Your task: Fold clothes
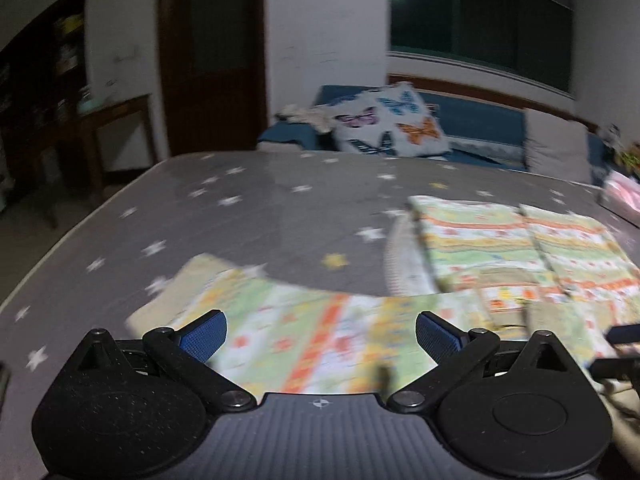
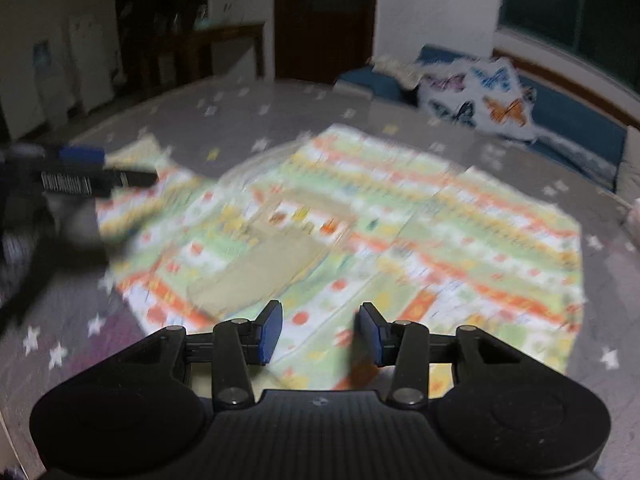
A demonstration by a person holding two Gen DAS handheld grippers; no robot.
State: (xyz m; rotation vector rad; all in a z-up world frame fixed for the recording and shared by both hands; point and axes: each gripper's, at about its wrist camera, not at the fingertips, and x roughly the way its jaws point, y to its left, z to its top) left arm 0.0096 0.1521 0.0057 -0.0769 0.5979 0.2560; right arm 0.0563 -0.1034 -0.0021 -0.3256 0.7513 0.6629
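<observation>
A striped green, orange and white garment lies spread on the grey star-patterned bed. One sleeve stretches left under my left gripper, which is wide open and empty just above it. The garment's body lies to the right in the left wrist view. My right gripper is open and empty above the garment's near edge. The left gripper also shows in the right wrist view, at the left by the sleeve. Both views are blurred.
A butterfly cushion and a grey pillow sit on a blue sofa beyond the bed. A pink item lies at the bed's far right. A wooden table and a dark door stand at the left.
</observation>
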